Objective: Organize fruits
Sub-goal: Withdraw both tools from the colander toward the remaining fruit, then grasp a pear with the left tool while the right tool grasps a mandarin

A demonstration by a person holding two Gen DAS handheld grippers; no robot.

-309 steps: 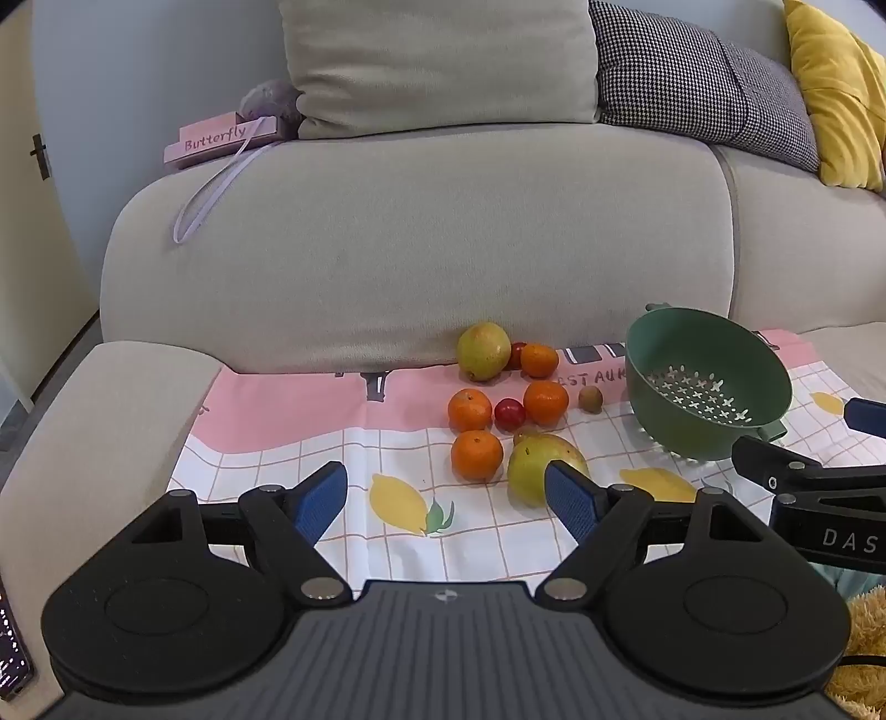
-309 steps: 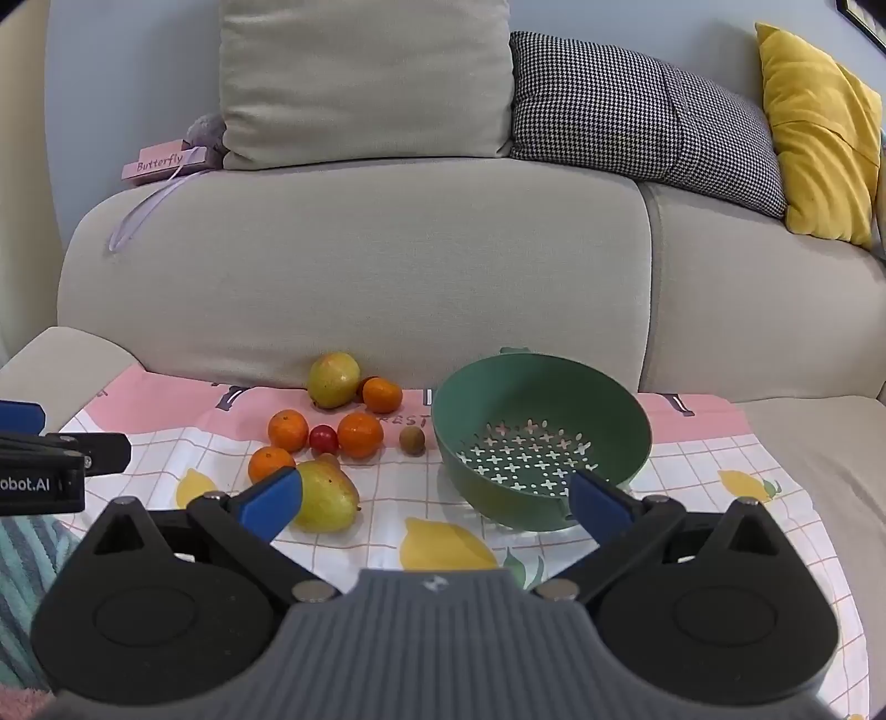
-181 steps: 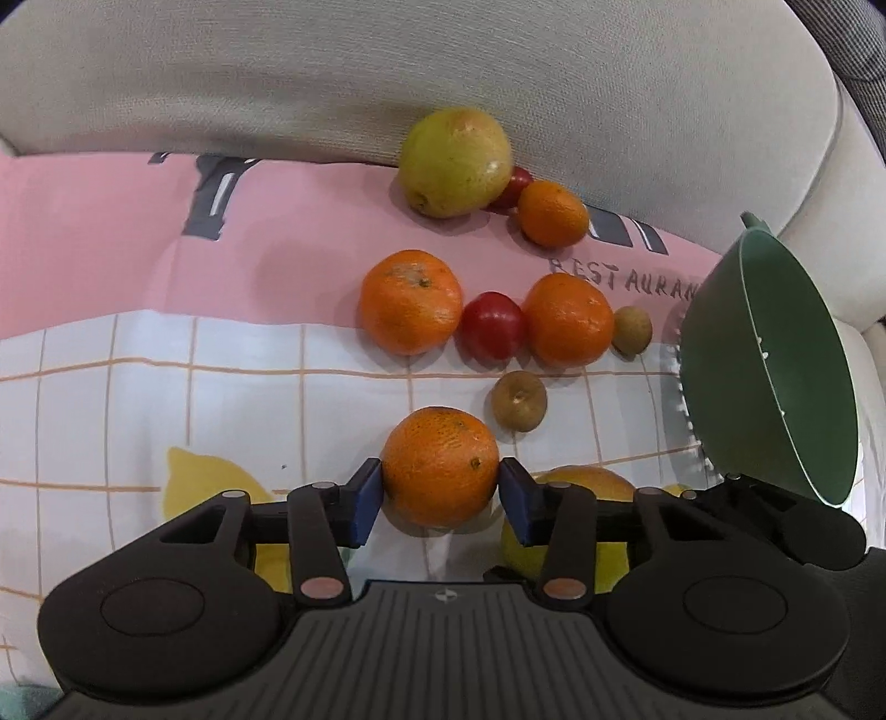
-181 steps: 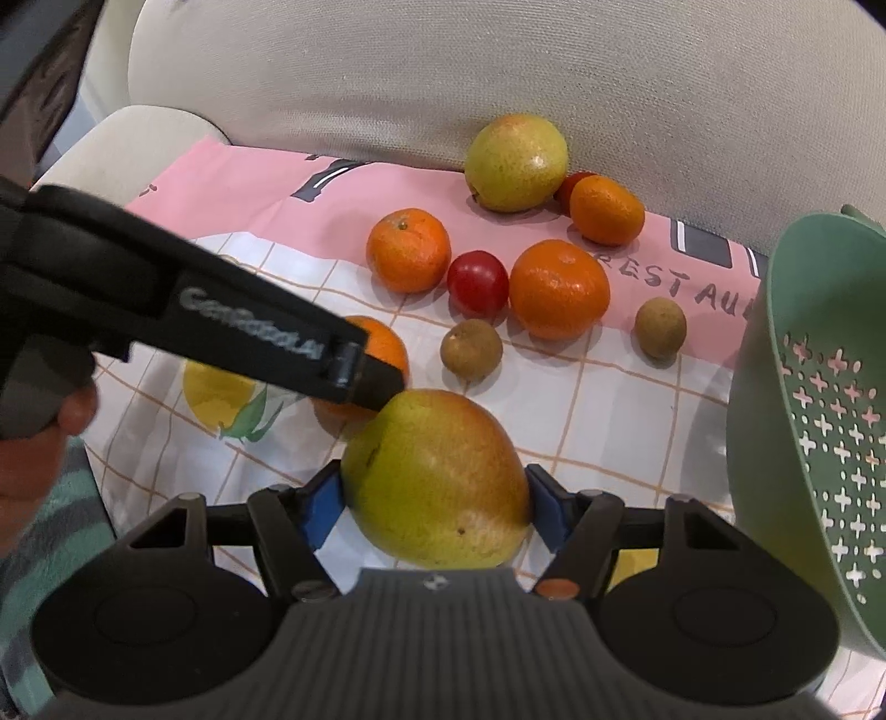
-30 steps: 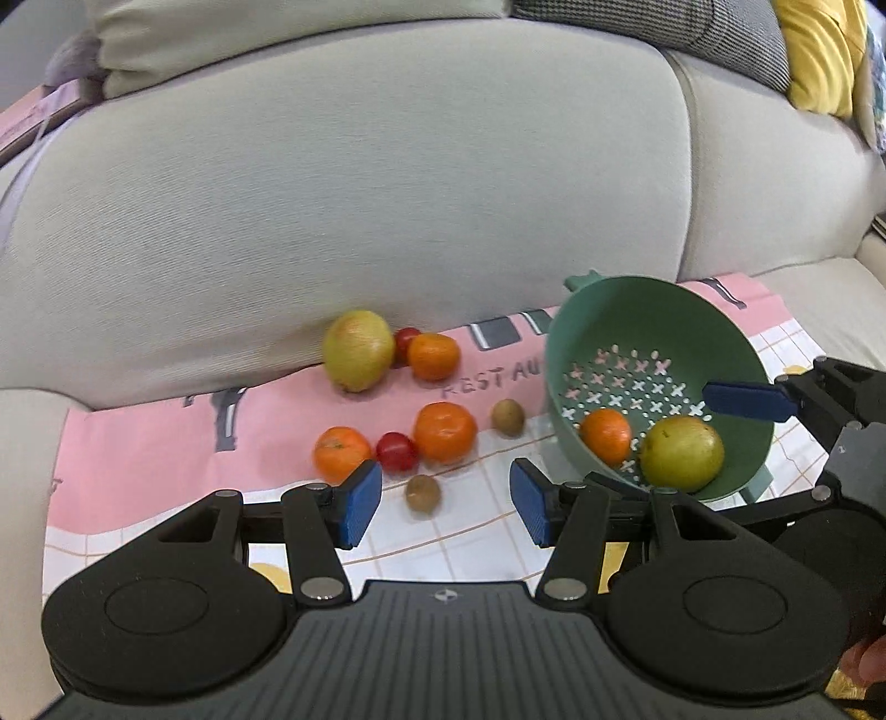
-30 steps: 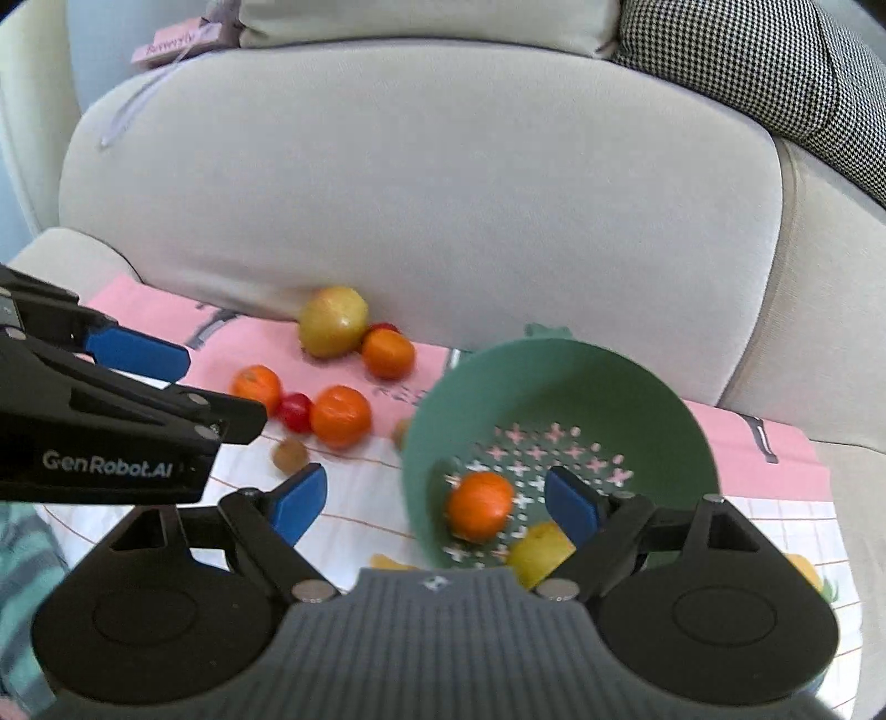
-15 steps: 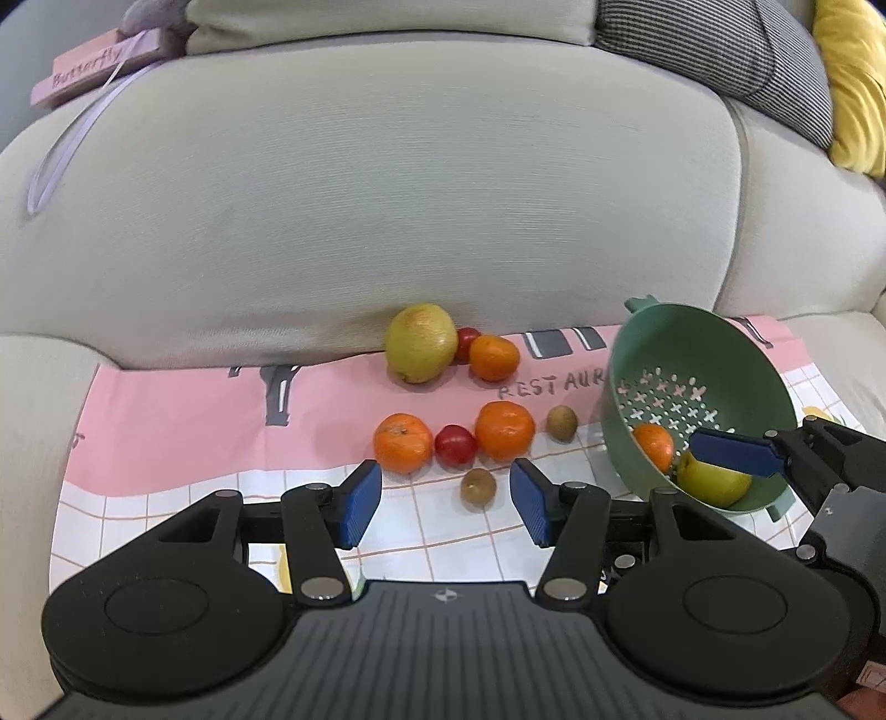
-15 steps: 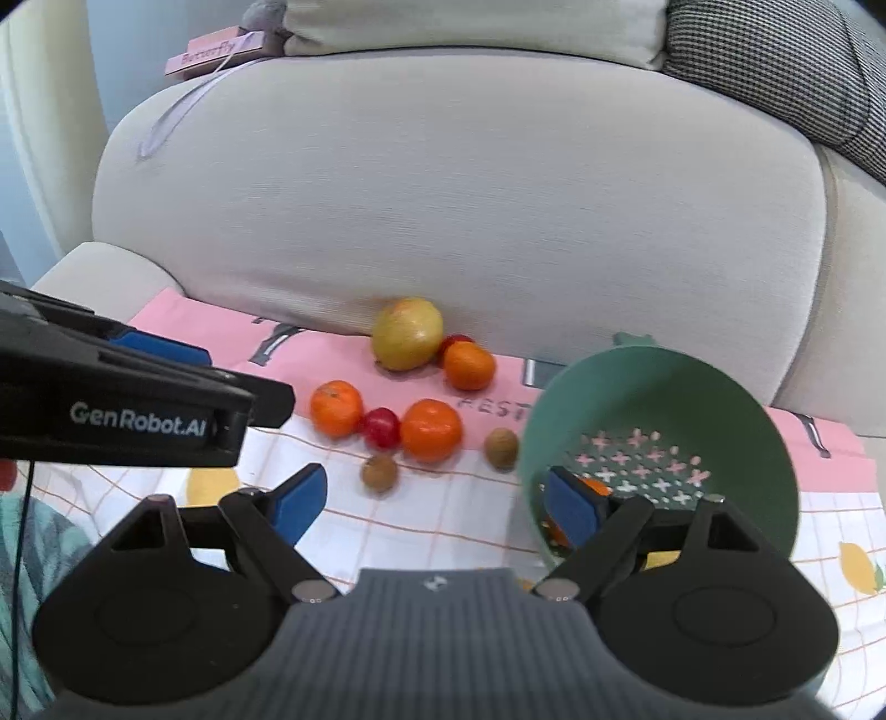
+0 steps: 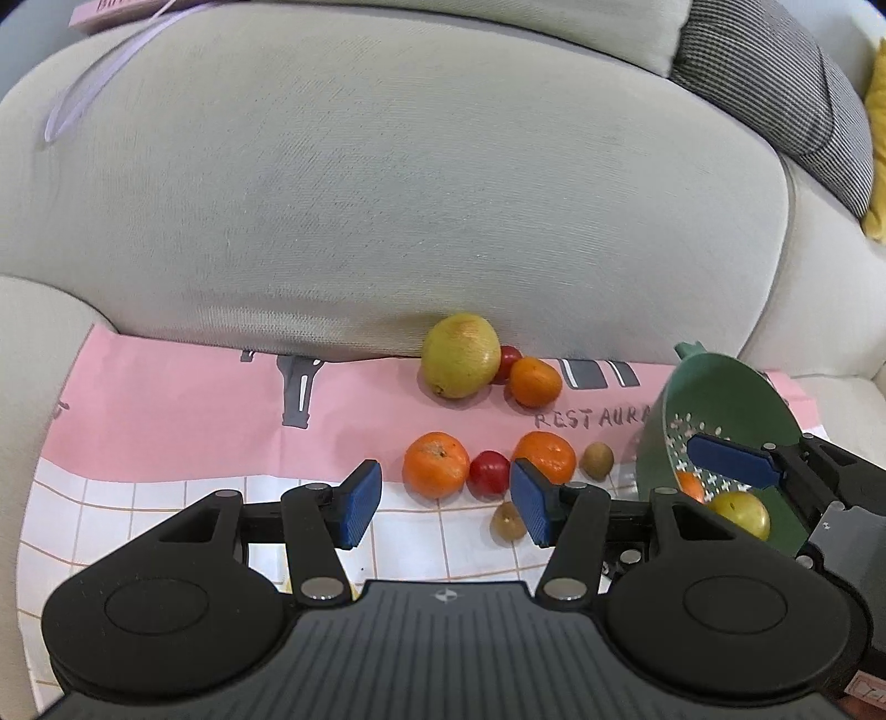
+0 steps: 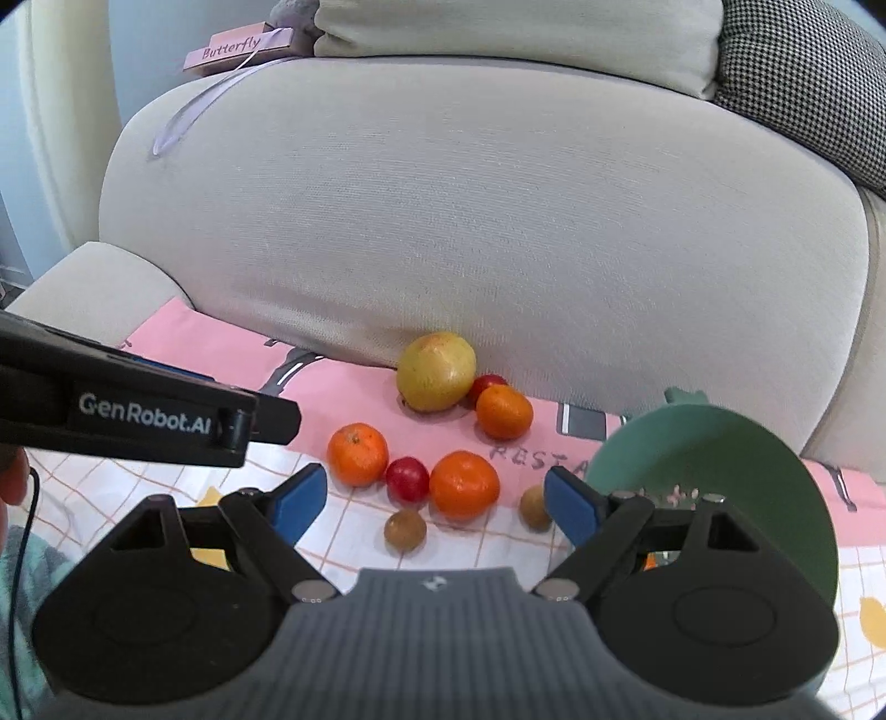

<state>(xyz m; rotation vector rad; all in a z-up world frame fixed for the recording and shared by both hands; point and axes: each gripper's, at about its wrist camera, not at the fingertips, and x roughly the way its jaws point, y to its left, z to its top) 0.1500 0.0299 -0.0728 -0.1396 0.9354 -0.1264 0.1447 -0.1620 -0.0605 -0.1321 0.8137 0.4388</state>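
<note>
Loose fruit lies on a pink and white cloth [image 9: 166,410] on the sofa seat: a big yellow-green fruit [image 9: 460,355], three oranges [image 9: 434,464] [image 9: 544,455] [image 9: 535,381], two small red fruits [image 9: 489,472] and two brown kiwis [image 9: 508,521] [image 9: 597,459]. The green colander [image 9: 736,410] at the right holds an orange [image 9: 689,485] and a yellow-green fruit [image 9: 739,512]. My left gripper [image 9: 446,502] is open and empty, above the cloth just short of the middle row. My right gripper [image 10: 436,505] is open and empty too, near the kiwis [image 10: 405,530] and the colander [image 10: 720,471].
The sofa back [image 9: 415,194] rises right behind the fruit, with cushions [image 10: 520,33] on top and a pink "Butterfly" box [image 10: 239,49]. The sofa arm [image 10: 88,282] bounds the left. The left gripper's body [image 10: 138,415] crosses the right wrist view at the left.
Both grippers have moved left, away from the colander and toward the loose fruit, which now looks nearer. Both stay open and empty.
</note>
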